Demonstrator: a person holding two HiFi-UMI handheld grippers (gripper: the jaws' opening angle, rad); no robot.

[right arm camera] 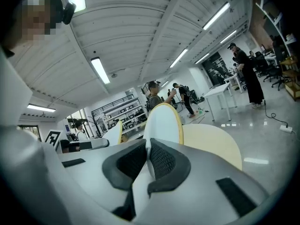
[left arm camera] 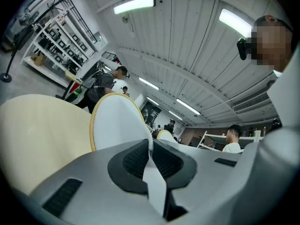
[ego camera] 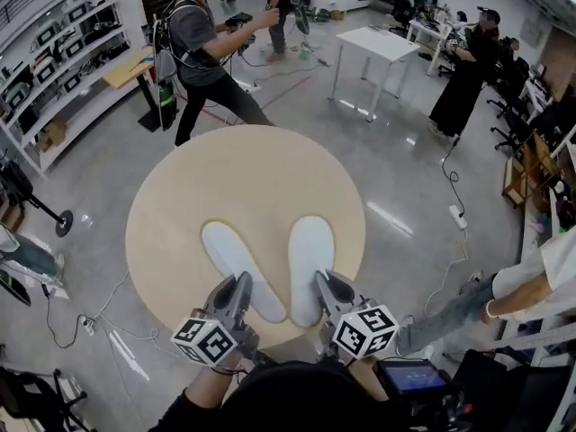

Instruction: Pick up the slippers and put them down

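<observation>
Two slippers, two claws, one each. The left gripper [ego camera: 238, 284] has its jaws closed on the near end of the left slipper [ego camera: 236, 261], and the right gripper [ego camera: 324, 283] is clamped the same way on the near end of the right slipper [ego camera: 310, 257]. The key relation is that each slipper runs straight out ahead of its own claw, long axis along the jaw line and far end away from the person. So neither hand needs to reach, since both are already on their own slipper. The left slipper angles outward to the left of its claw, while the right one goes nearly straight ahead, leaving the far ends apart and the near ends closer together. The round table [ego camera: 162, 214] lies under and ahead of both claws, so set-down is probably just a lowering onto it. Whether the slippers touch the tabletop or hang just clear of it can't be told. In the left gripper view, the left gripper [left arm camera: 151, 150] pinches a thin white strip that widens ahead into the left slipper [left arm camera: 117, 121]. The right gripper view shows the same thing, the right gripper [right arm camera: 147, 157] squeezing the right slipper [right arm camera: 161, 123]. Both slippers are white, flat, thin and long-oval, with a pale yellow rim. They look light and a bit floppy, so the far ends may sag or land first.
</observation>
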